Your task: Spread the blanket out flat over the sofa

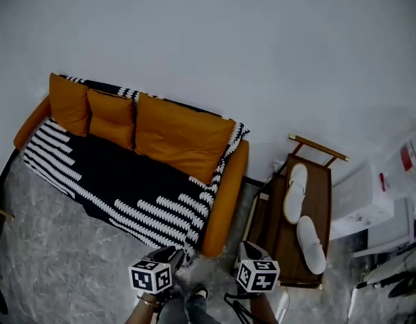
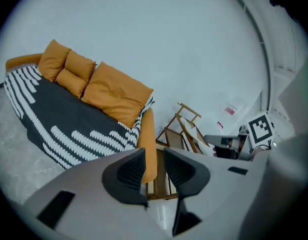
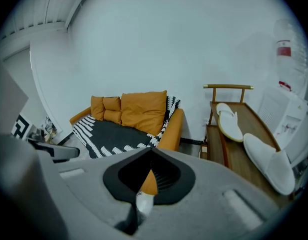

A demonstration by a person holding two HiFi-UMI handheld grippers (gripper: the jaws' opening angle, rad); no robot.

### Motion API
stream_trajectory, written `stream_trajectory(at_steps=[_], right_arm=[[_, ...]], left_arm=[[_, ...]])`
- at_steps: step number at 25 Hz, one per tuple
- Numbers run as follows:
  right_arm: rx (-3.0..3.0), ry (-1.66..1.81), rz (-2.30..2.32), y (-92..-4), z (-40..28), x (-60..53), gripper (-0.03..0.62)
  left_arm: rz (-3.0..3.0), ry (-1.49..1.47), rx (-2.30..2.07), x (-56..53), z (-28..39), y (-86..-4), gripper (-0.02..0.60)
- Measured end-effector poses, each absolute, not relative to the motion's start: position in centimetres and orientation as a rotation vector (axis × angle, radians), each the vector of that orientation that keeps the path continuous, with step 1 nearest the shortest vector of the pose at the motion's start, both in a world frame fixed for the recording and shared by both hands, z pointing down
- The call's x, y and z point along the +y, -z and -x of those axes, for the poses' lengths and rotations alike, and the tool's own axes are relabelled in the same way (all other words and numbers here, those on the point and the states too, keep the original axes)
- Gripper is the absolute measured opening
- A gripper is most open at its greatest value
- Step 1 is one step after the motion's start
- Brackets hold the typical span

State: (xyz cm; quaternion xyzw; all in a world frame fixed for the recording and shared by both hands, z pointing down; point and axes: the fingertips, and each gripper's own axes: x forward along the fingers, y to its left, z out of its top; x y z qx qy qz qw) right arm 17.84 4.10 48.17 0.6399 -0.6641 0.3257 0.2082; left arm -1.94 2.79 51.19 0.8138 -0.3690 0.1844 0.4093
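An orange sofa [image 1: 228, 196] stands against the white wall, with three orange cushions [image 1: 181, 137] leaning on its back. A black blanket with white stripe patterns [image 1: 127, 174] lies spread over the seat, its front edge hanging toward the floor and its top edge tucked behind the cushions. The blanket [image 2: 69, 119] shows the same way in the left gripper view and the blanket [image 3: 114, 134] in the right gripper view. My left gripper [image 1: 168, 254] hangs in the air before the sofa's right corner, jaws apart, nothing between them. My right gripper [image 1: 251, 248] hovers beside it, jaws together and empty.
A brown wooden bench [image 1: 314, 174] stands right of the sofa with two white slippers [image 1: 310, 243] on it. White boxes and appliances [image 1: 369, 194] crowd the far right. Grey marble floor [image 1: 59, 262] lies in front of the sofa.
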Motion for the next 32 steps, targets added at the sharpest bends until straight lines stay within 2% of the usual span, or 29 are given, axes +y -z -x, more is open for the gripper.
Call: stream_trajectory(at_steps=[5,11,23,32], right_arm=[[-1.874,-0.861,-1.813,-45.0,-18.4,4.3,0.005],[-1.922,-0.821,-1.851,-41.5,-18.7,3.7,0.005],[-1.974,-0.535,-1.88,-34.8,-19.8,1.7,0.005],[-1.991,-0.445,-1.894,-32.9,-19.9,-0.6,0.005]], left_arm=[[-2.18,-0.449,-1.093,0.9,4.2,-44.6,0.047],[-2.209,-0.398,-1.278,0.0,6.0,-39.7,0.018],[-2.272,-0.261,-1.506,-2.3,7.1,-32.5,0.011],[-2.281,-0.249,-1.544,-4.7,7.4,-31.0,0.008]])
